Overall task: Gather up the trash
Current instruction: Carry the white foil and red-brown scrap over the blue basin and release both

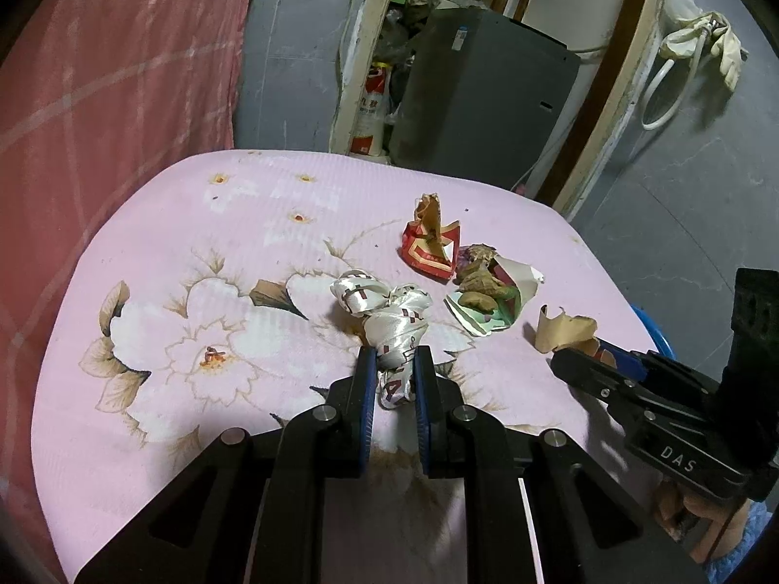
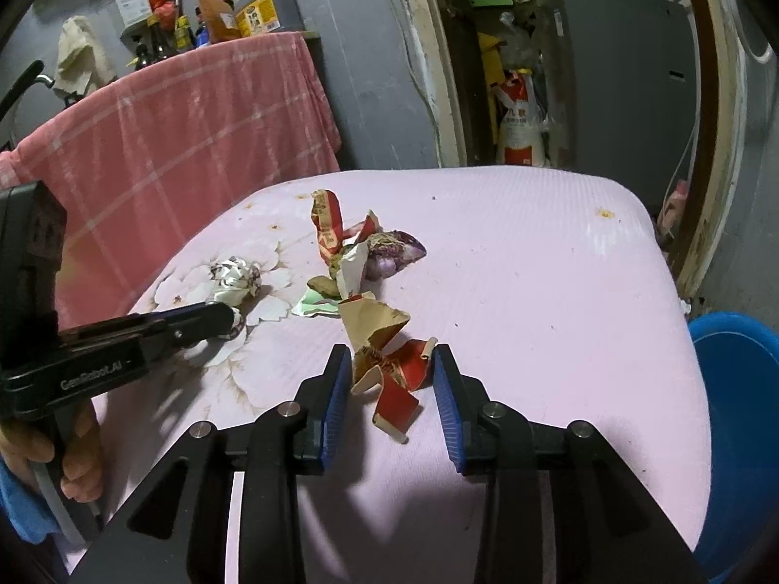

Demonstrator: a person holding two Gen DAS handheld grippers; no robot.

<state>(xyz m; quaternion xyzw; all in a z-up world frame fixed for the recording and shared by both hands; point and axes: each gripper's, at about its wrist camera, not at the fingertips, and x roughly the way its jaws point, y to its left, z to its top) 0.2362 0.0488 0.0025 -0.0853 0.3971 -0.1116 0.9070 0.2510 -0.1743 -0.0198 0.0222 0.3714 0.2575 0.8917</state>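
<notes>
The work surface was a desk covered with a pink cloth printed with large white flowers and marked by small orange stains. Behind it stood a grey wall, a pink checked cloth draped over furniture, a grey appliance in a cluttered alcove, and a shelf with oil bottles. A blue bucket stood beside the desk, to the right of the right gripper. The trash lay in a loose group near the middle of the desk. The left gripper was pinching the near end of a crumpled shiny white wrapper with dark red marks; its blue pads pressed against both sides of it, and the rest of the wrapper lay ahead of the fingers on the cloth. The right gripper was spread, with a torn red-and-tan paper scrap lying between its fingers; the left pad was just beside the scrap, and the right pad stood apart from it. Ahead of the right gripper lay a folded red carton piece, a white-and-green wrapper holding brown peel fragments, and a purple-tinted skin. These pieces touched or overlapped one another.
</notes>
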